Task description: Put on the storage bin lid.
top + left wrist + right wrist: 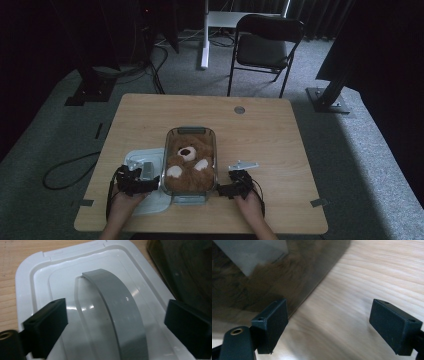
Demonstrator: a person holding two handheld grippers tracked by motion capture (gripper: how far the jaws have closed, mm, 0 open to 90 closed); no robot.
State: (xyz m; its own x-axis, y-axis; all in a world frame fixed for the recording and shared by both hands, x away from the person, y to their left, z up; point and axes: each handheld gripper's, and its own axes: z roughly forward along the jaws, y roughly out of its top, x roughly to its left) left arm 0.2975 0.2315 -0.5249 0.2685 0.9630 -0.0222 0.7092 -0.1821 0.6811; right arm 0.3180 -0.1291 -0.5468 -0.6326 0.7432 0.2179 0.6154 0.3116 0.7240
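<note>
From the high view, a clear container (190,165) sits near the front middle of the wooden table (260,130), and a brown teddy bear (189,164) lies inside it, pale muzzle and paws up. The left tongs (150,184) are just beside the container's left wall, over a white lid (145,197) that lies flat on the table and touches that wall. The right tongs (223,190) are at the container's right front corner.

Now the left gripper view gives what the high view cannot: the lid (62,282) up close, glossy white with stepped ridges, rounded corners, and a grey arched handle (120,315) running down its middle (a glint on the curve). The left tongs (116,322) gape wide either side of that handle, holding nothing; the pads stand clear of it. The container's dark wall (185,267) fills the upper right.

In the right gripper view, the right tongs (328,325) are also spread wide and empty, over bare wood. The left pad sits at the container's curved edge (294,277), brown fur smudged behind the wall; whether it touches I cannot tell.
</note>
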